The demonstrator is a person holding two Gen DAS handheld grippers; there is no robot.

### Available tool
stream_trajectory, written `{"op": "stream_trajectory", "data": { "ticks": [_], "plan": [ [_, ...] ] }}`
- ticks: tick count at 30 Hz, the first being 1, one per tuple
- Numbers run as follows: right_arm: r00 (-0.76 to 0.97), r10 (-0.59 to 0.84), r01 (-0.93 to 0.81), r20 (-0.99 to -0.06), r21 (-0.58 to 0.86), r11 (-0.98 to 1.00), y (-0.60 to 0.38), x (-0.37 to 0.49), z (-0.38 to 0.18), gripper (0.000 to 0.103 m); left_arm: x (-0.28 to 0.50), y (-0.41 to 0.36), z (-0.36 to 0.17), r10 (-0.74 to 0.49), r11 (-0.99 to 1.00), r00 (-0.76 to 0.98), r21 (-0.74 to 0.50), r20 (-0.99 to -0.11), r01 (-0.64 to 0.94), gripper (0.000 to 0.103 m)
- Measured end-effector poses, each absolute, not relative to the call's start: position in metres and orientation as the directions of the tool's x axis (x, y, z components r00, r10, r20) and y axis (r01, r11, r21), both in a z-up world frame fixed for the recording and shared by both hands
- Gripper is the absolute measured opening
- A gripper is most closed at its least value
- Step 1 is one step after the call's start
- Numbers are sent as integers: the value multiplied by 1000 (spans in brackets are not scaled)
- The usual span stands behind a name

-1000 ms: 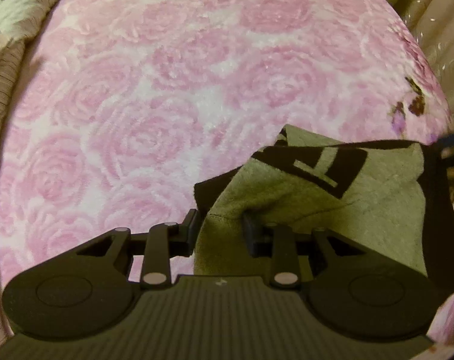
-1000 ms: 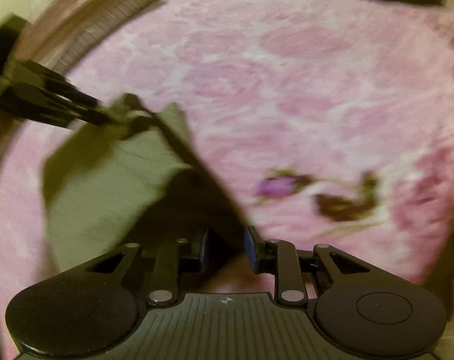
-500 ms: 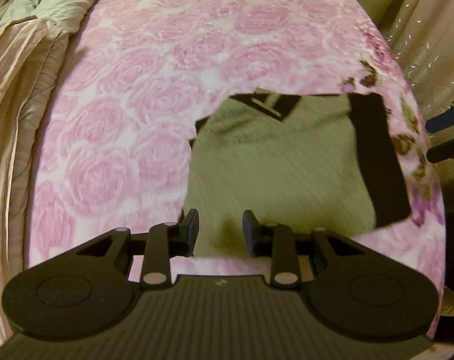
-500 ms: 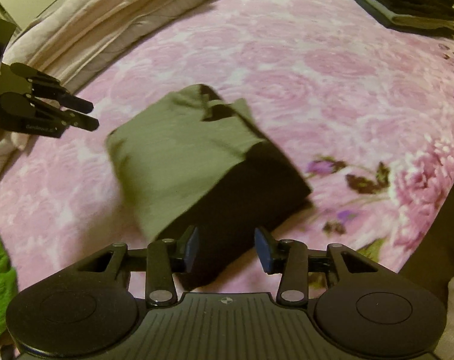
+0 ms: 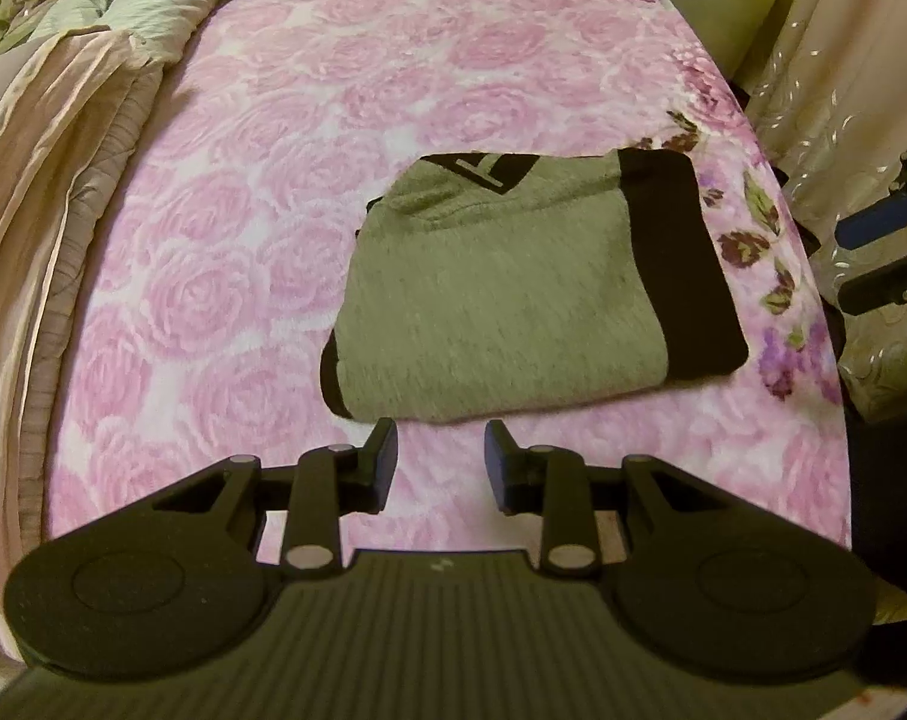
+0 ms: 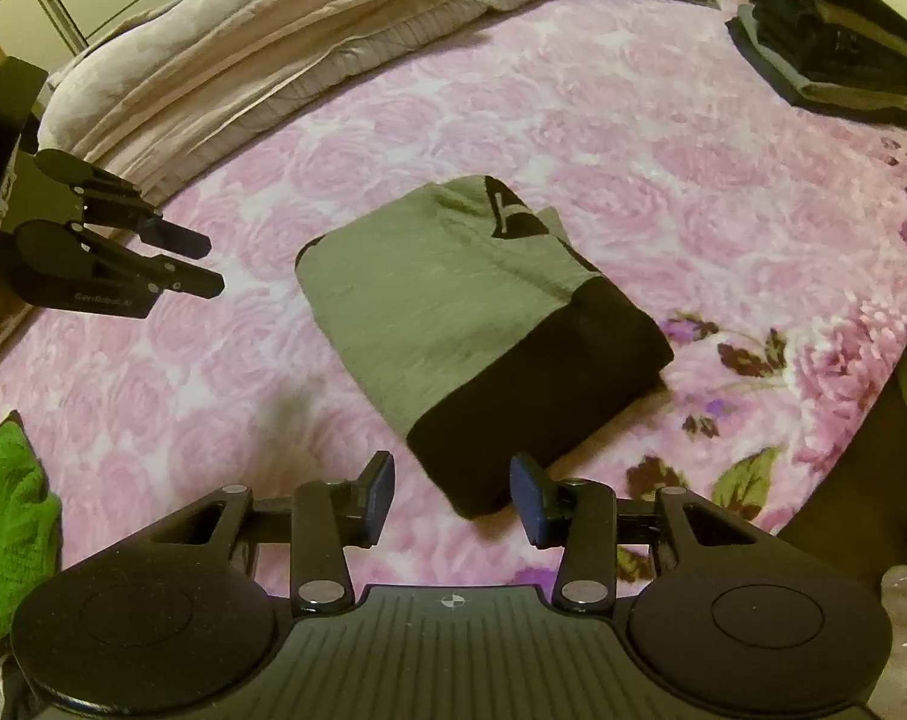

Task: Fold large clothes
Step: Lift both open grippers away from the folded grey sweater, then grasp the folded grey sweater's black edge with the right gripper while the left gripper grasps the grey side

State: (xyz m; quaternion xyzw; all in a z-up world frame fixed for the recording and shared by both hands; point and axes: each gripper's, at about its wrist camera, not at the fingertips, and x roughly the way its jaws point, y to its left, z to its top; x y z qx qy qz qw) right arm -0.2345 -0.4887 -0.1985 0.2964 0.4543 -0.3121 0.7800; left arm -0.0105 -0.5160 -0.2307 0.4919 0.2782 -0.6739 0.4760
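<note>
A: How far along is the folding?

B: The olive-green knit garment with the black band and black logo patch [image 5: 501, 294] lies on the pink rose-patterned fleece blanket [image 5: 261, 192] as a compact rectangle, layers doubled over. I judge that piece finished.

A: Are the tongs holding anything?

B: No. The left gripper [image 5: 440, 456] hovers just short of the bundle's near edge, jaws parted around bare blanket. The right gripper [image 6: 452, 489] hangs over the black corner; its jaws have just been opening and nothing sits between them. Both are released.

A: What is left, then?

B: A stack of dark folded clothes [image 6: 831, 30] sits at the blanket's far corner, well apart from the bundle. The bundle probably belongs there. A bright green knit cloth [image 6: 9, 528] lies crumpled at the near left edge; it looks unfolded, likely next.
</note>
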Motion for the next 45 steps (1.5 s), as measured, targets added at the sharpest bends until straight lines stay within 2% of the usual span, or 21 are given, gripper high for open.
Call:
{"op": "stream_trajectory", "data": {
  "ticks": [7, 9, 11, 21, 23, 25, 27, 28, 29, 31, 33, 35, 39, 42, 43, 45],
  "plan": [
    [353, -234, 726, -906, 107, 679, -475, -228, -206, 44, -10, -497, -236, -384, -412, -58, 114, -922, 904, 28],
    [343, -234, 707, -910, 86, 702, -475, -223, -215, 63, -12, -493, -242, -396, -436, -39, 150, -917, 887, 30],
    [341, -233, 682, -911, 69, 728, -476, -217, -228, 68, -14, -490, -251, -406, -472, -13, 198, -914, 859, 31],
    [284, -317, 359, -905, -207, 910, -461, -160, -329, 69, -28, -483, -316, -472, -692, 1, 371, -882, 619, 55],
    [246, -362, 247, -899, -303, 920, -455, -153, -354, 69, -31, -485, -327, -497, -721, -5, 411, -867, 558, 71],
    [216, -423, 131, -880, -404, 906, -450, -151, -375, 69, -34, -486, -341, -525, -750, -6, 459, -851, 476, 77],
    [216, -460, 92, -861, -451, 888, -453, -157, -384, 69, -37, -487, -357, -552, -775, -6, 510, -834, 373, 81],
    [221, -465, 99, -858, -454, 885, -457, -160, -384, 67, -39, -487, -366, -560, -788, -12, 528, -829, 316, 83],
    [232, -455, 126, -859, -438, 890, -464, -166, -382, 58, -40, -487, -373, -565, -798, -19, 541, -825, 266, 83],
    [264, -409, 195, -873, -367, 910, -477, -176, -374, 48, -43, -488, -388, -566, -815, -33, 553, -823, 173, 83],
    [293, -391, 205, -872, -342, 917, -483, -185, -365, 30, -45, -491, -401, -579, -812, -40, 572, -814, 116, 83],
    [310, -372, 217, -875, -315, 924, -490, -192, -354, 26, -48, -494, -410, -608, -794, -41, 605, -793, 60, 83],
    [308, -361, 251, -880, -291, 923, -509, -210, -331, 24, -52, -500, -415, -650, -759, -51, 651, -758, 3, 82],
    [287, -367, 268, -885, -293, 918, -514, -219, -319, 24, -56, -506, -414, -660, -750, -63, 661, -748, 2, 66],
    [280, -364, 265, -888, -292, 919, -517, -223, -319, 24, -57, -508, -413, -653, -757, -68, 654, -755, 9, 55],
    [279, -358, 260, -891, -289, 921, -519, -226, -319, 24, -63, -508, -412, -642, -766, -75, 643, -763, 3, 48]
  ]
}}
